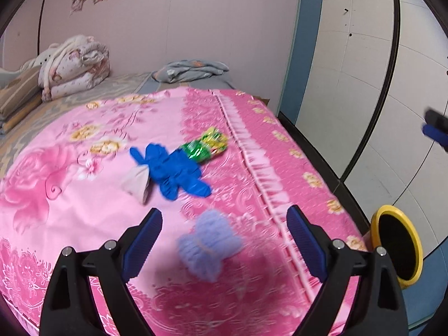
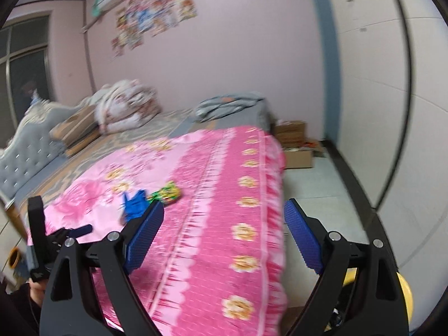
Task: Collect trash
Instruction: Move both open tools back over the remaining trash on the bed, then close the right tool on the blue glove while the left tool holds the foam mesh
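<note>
On the pink flowered bedspread (image 1: 84,201) lie a crumpled blue glove (image 1: 175,169), a green and yellow snack wrapper (image 1: 205,145), a beige crumpled paper (image 1: 135,180) and a pale purple crumpled piece (image 1: 210,245). My left gripper (image 1: 224,240) is open and empty, just above the purple piece. My right gripper (image 2: 224,232) is open and empty over the bed's right side. In the right wrist view the blue glove (image 2: 134,204) and the wrapper (image 2: 166,193) lie ahead to the left. A yellow-rimmed bin (image 1: 397,249) with a black liner stands by the bed's right edge.
Folded quilts (image 1: 72,67) and a grey cloth (image 1: 190,70) lie at the bed's far end. Cardboard boxes (image 2: 296,145) sit on the floor beyond the bed. A white tiled wall (image 1: 364,84) runs along the right. The left gripper (image 2: 42,240) shows at the right wrist view's left edge.
</note>
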`<state>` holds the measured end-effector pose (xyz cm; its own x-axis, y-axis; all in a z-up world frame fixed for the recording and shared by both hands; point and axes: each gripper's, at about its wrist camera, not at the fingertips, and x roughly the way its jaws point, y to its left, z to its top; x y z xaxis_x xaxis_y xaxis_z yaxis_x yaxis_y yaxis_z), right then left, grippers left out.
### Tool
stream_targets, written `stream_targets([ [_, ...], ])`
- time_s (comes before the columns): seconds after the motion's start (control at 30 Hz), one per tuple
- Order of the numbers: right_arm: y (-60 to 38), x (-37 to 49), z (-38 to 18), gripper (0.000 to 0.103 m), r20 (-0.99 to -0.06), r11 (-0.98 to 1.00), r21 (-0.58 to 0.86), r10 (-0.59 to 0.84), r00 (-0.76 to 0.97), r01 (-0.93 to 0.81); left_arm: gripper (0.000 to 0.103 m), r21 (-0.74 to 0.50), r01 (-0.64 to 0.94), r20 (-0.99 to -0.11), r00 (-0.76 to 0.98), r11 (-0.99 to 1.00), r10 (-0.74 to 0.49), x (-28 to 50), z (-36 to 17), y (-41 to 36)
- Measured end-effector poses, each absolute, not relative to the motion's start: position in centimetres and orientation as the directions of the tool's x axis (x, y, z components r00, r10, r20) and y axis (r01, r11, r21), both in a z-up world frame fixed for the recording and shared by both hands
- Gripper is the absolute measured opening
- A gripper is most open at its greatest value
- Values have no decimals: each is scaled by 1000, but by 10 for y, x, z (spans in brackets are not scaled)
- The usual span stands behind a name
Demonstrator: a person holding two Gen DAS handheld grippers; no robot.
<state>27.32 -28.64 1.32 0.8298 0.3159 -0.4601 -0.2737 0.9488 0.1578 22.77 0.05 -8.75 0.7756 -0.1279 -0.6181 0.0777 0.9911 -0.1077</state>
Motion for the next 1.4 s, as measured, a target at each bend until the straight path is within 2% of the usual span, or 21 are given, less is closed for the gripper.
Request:
stream_targets([
  [0.2, -228, 318, 0, 84, -525, 893, 204, 445, 725, -401, 87, -145, 82, -638, 754, 986, -156, 238, -117, 20],
  [0.5, -140, 386, -46, 83, -657, 786, 276, 574, 488, -553, 87, -275, 68, -648, 724, 959, -238, 254, -144, 36],
  [0.8, -70, 441, -93, 72, -747, 720, 329, 594, 298, -611, 85, -342, 71, -629, 724, 937, -284, 260, -151, 44],
  [0.9, -56, 449, -106, 71, -768, 714, 314, 578, 275, -626, 79, -362, 75, -633, 712, 929, -304, 264, -156, 45],
  [1.23, -29, 473, -141, 58, -803, 708, 302, 550, 231, -638, 60, -383, 107, -628, 698, 918, -344, 267, -162, 43],
  [1.3, -25, 476, -146, 52, -807, 705, 301, 547, 223, -643, 59, -387, 111, -626, 698, 916, -348, 267, -162, 43],
  [1.33, -22, 476, -148, 46, -810, 706, 296, 543, 223, -644, 57, -391, 112, -624, 698, 914, -352, 266, -163, 44],
  [1.4, -19, 478, -152, 42, -813, 707, 292, 538, 221, -644, 56, -398, 111, -619, 700, 911, -356, 266, -163, 45],
])
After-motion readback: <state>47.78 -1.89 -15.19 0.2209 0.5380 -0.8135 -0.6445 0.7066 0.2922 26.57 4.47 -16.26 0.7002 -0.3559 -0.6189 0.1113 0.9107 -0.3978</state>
